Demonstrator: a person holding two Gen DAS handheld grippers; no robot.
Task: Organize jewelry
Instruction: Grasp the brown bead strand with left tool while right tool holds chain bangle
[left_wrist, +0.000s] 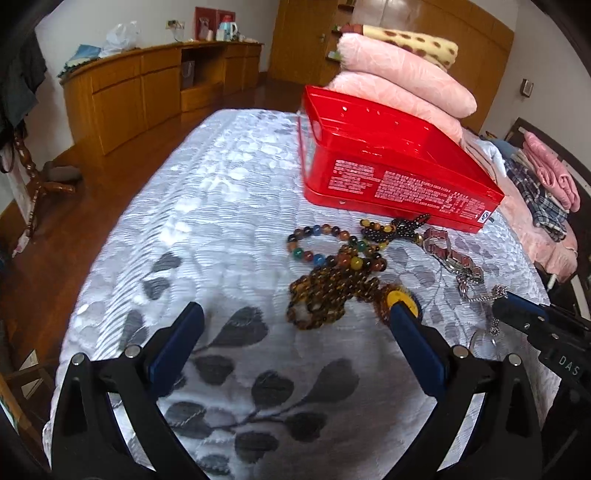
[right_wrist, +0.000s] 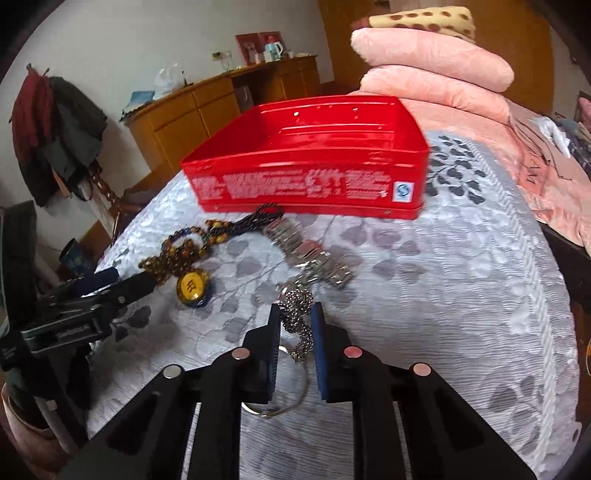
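Nearest our right camera, the right gripper (right_wrist: 295, 325) has its jaws drawn in to a narrow gap around the silver chain (right_wrist: 295, 314), which is bunched between the blue pads; a key ring (right_wrist: 291, 384) hangs from it below. The pads look to be pinching the chain, though we cannot be sure how firm the hold is. Our left gripper (left_wrist: 291, 321) hovers with jaws spread wide and nothing in them, just short of the brown beads (left_wrist: 325, 291) and the yellow pendant (left_wrist: 400, 299).

We judge the step in hand to be lifting the chain for the red box (right_wrist: 306, 162). To do it well we should raise it straight and slowly so the ring clears the bedspread (left_wrist: 207, 192) without snagging the metal watchband (right_wrist: 314, 254) lying just beyond. The chain is loose and will swing, so we should carry it high over the near wall of the box, then open only once it hangs inside.

The box sits open at the far side of the jewelry, its near wall touching the dark bead string (right_wrist: 258, 218). What we see of its inside looks empty. The coloured bracelet (left_wrist: 321, 243), the beads and the watchband all lie on the bedspread, outside it.
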